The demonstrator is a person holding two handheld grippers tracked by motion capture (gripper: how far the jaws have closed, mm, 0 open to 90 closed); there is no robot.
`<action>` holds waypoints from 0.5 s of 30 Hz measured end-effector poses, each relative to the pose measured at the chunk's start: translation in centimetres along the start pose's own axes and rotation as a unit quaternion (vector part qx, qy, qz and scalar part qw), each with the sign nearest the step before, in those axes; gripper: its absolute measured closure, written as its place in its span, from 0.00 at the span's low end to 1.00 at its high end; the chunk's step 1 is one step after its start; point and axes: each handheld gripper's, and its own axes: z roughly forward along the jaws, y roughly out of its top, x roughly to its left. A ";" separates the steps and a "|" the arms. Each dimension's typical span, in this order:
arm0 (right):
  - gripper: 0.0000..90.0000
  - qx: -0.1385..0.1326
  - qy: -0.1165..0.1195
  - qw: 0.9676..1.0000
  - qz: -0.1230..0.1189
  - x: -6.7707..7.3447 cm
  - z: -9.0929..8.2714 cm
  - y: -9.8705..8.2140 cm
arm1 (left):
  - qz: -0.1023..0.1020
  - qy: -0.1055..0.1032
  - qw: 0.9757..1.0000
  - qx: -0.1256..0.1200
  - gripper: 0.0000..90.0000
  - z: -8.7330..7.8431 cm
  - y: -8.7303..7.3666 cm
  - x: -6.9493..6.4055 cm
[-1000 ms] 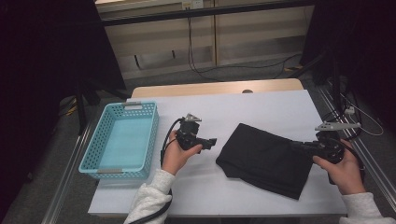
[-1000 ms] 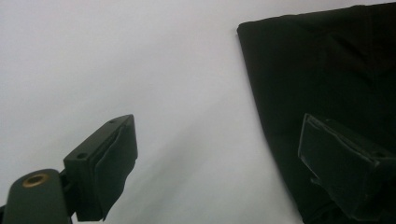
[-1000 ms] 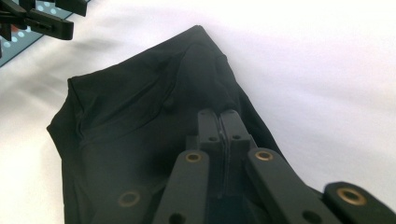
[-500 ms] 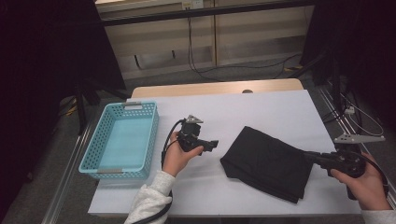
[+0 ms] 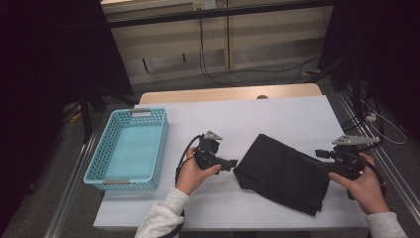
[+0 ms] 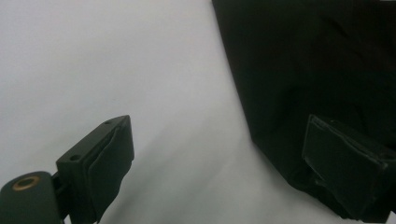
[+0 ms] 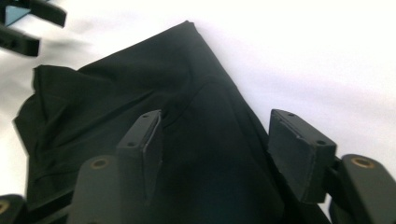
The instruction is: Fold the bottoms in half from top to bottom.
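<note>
A black folded cloth (image 5: 280, 171) lies flat on the white table (image 5: 257, 119), right of centre. My right gripper (image 5: 321, 166) hovers over its right edge. Its jaws have just been opening and now stand apart, with the cloth (image 7: 140, 93) beneath and between them and the pads off it. The right gripper (image 7: 224, 149) looks along the cloth toward its far corner. My left gripper (image 5: 234, 164) stands open beside the cloth's left corner. In the left gripper view its jaws (image 6: 219, 172) are wide apart, one over bare table, the other over the cloth's (image 6: 317, 70) edge.
A light blue mesh basket (image 5: 158, 148) stands empty at the table's left side. A strip of bare wood (image 5: 228, 93) shows at the table's far edge. Metal rails run along both sides of the table, and cables lie on the floor behind.
The right gripper drew toward the near right with the cloth's edge, then came back left, and its jaws now stand apart. The left gripper edged right toward the cloth's corner.
</note>
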 end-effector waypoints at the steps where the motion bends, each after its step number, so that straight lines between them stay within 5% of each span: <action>1: 0.36 -0.003 -0.004 1.000 0.001 -0.1 0.3 0.2 | 0.002 -0.001 1.000 0.003 0.10 0.1 -0.2 -0.1; 15: 0.31 -0.017 -0.005 1.000 0.003 0.1 1.7 1.0 | -0.012 -0.010 1.000 0.017 0.24 0.4 -2.1 -1.4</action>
